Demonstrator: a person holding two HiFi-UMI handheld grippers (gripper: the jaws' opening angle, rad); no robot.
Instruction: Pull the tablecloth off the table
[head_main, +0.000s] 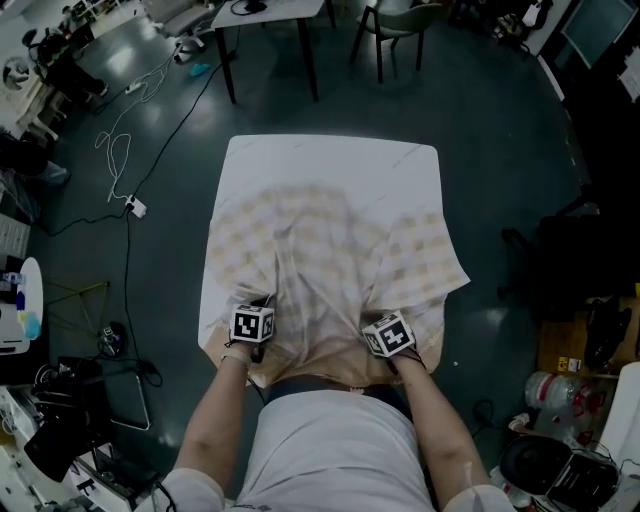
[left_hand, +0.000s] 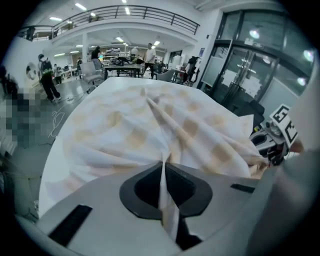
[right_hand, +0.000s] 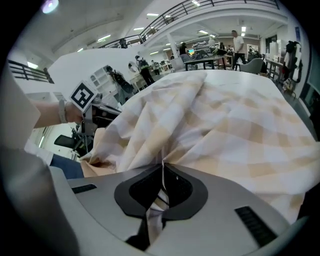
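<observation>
Now, two hand-held grippers clamp the near edge of a tablecloth.

Nearest the person, the left gripper (left_hand: 162, 167) has its jaws closed on a thin pinched fold of the beige-and-white checked fabric tablecloth (head_main: 330, 240). To its right, the right gripper (right_hand: 162, 167) has its jaws closed on another fold of the same cloth. Between the two grips the near hem is bunched at the near edge of the white rectangular table (head_main: 330, 150). Creases fan from each grip toward the far side, where the cloth lies flatter; one corner spills past the table's right edge. A bare strip of tabletop shows at the far end. Beyond, at far left, a white cable (head_main: 120, 150) lies on the dark floor.
</observation>
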